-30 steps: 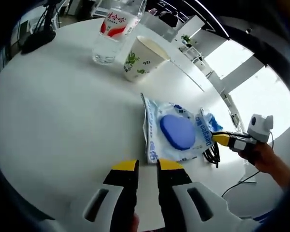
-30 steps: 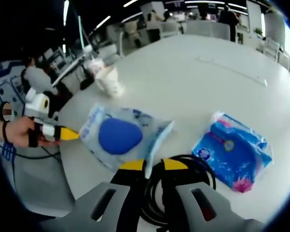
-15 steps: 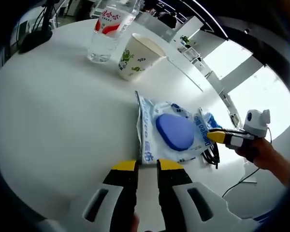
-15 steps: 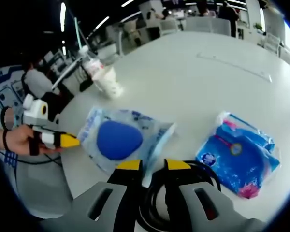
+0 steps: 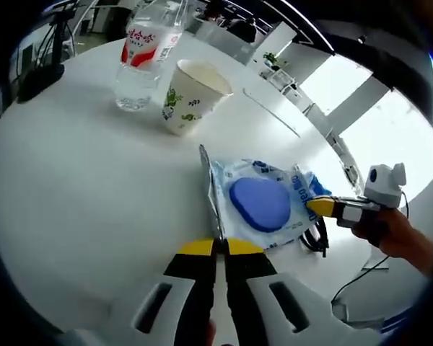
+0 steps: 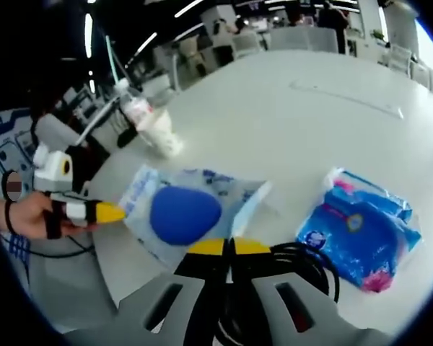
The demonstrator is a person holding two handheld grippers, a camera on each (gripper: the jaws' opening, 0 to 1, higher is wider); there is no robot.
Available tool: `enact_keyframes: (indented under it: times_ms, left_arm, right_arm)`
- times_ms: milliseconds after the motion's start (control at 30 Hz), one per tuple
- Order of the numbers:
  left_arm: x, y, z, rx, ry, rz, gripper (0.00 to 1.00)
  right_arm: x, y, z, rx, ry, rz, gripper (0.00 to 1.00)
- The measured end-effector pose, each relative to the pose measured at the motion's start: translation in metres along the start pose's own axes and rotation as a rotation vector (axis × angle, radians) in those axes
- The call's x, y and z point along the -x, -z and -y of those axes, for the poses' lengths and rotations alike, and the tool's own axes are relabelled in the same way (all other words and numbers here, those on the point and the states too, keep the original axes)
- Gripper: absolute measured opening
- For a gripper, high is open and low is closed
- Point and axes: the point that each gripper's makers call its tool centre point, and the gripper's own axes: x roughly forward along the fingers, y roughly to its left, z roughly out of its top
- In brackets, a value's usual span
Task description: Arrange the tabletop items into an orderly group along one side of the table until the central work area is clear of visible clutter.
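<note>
A clear plastic packet (image 5: 260, 205) with a blue oval pad inside lies on the round white table (image 5: 86, 194). My left gripper (image 5: 216, 249) is shut on the packet's near edge, which stands up between the jaws. In the left gripper view, my right gripper (image 5: 321, 207) comes in from the right and pinches the packet's far edge. In the right gripper view, the packet (image 6: 184, 213) lies just ahead and my right gripper (image 6: 229, 247) is shut on its near corner. The left gripper (image 6: 108, 213) holds its left edge there.
A water bottle (image 5: 141, 58) and a paper cup (image 5: 187, 97) stand side by side beyond the packet. A blue tissue pack (image 6: 361, 231) lies right of the packet, with a coiled black cable (image 6: 296, 270) beside it. A black stand base (image 5: 40, 76) sits at the table's far left.
Both grippers went from open to shut on opposite edges of the packet. The packet's near edge has lifted in the left gripper view.
</note>
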Motion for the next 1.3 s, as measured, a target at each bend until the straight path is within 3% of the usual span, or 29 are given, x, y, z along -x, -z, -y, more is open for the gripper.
enact_keyframes:
  times_ms: [500, 900, 1300]
  left_arm:
    - [-0.021, -0.043, 0.023, -0.043, 0.045, 0.035, 0.00]
    - [-0.037, -0.062, 0.016, -0.006, 0.036, 0.054, 0.00]
    - [-0.040, -0.081, 0.017, 0.004, 0.015, 0.089, 0.00]
  right_arm:
    - [0.026, -0.013, 0.012, -0.019, 0.042, 0.075, 0.00]
    - [0.013, -0.022, 0.016, -0.022, 0.051, 0.084, 0.00]
    - [0.000, -0.036, 0.025, -0.036, 0.053, 0.091, 0.00]
